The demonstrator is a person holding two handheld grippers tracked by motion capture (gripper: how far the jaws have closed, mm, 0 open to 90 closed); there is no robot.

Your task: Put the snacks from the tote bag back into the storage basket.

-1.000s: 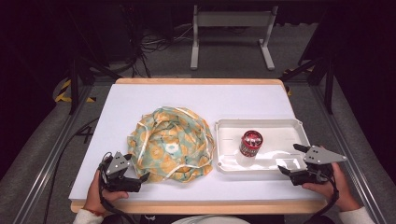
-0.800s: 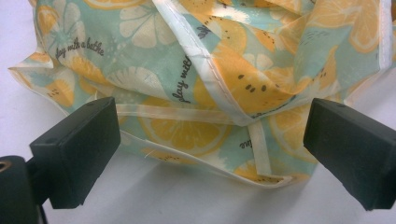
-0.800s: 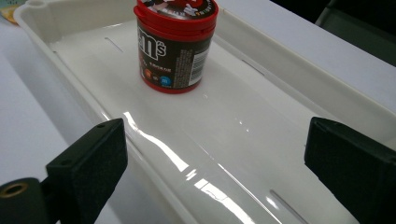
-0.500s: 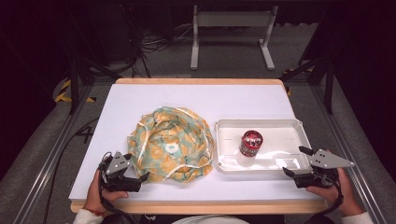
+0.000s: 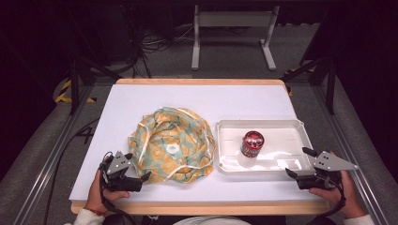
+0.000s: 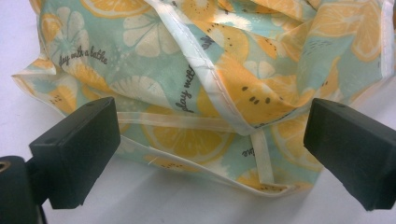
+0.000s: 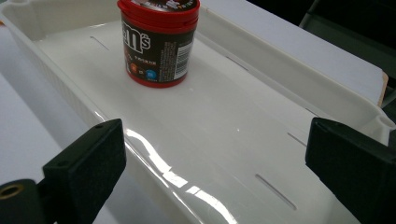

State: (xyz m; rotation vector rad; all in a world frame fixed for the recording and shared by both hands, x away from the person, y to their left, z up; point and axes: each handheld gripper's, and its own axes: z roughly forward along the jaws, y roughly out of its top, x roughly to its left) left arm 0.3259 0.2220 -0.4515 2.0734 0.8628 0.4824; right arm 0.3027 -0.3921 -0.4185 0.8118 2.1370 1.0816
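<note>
White table (image 5: pixel 155 96): fruit-print bag (image 5: pixel 171 143) beside tray (image 5: pixel 277 124) holding red-lidded tub (image 5: pixel 252 143)

Bright overhead light floods the white counter (image 5: pixel 197 101), while the room behind it lies in near darkness. Glare streaks the glossy tray (image 7: pixel 196 154) floor between the right gripper's fingers (image 7: pixel 88 158). The left gripper's fingers (image 6: pixel 77 149) look soft-edged, casting faint shadows beneath; the high view is grainy.

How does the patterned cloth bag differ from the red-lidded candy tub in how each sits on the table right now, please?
The cloth bag lies crumpled and flat on the bare table; the candy tub stands upright inside the white tray. The bag is soft, pale teal and orange; the tub is rigid, dark with a red lid. Neither is held.
</note>
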